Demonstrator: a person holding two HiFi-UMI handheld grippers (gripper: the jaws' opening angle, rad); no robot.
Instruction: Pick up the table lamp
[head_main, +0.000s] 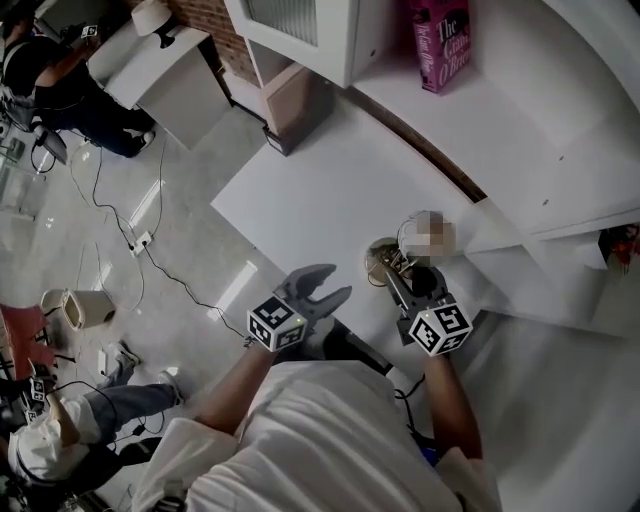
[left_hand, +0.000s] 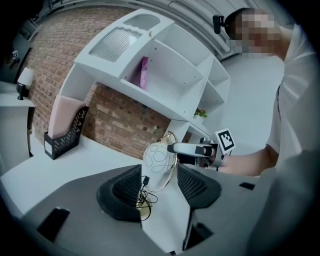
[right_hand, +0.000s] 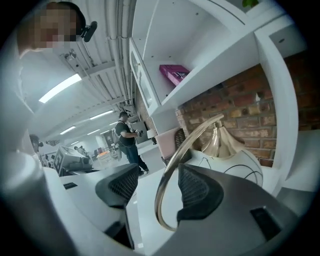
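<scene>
The big white table (head_main: 300, 200) fills the middle. The table lamp (head_main: 386, 262) stands on its near right part. The right gripper (head_main: 412, 280) is wide open around the lamp's metal hoop (right_hand: 169, 167). The left gripper (head_main: 336, 284), just left, is open and empty.

White T-shirt (head_main: 330, 430), grey left claw (head_main: 340, 280)

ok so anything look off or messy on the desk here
Only the cord of the table lamp: it lies bunched in a loose tangle at the lamp's base on the white desk rather than running off tidily. The lamp itself stands upright, and nothing looks spilled or broken.
</scene>
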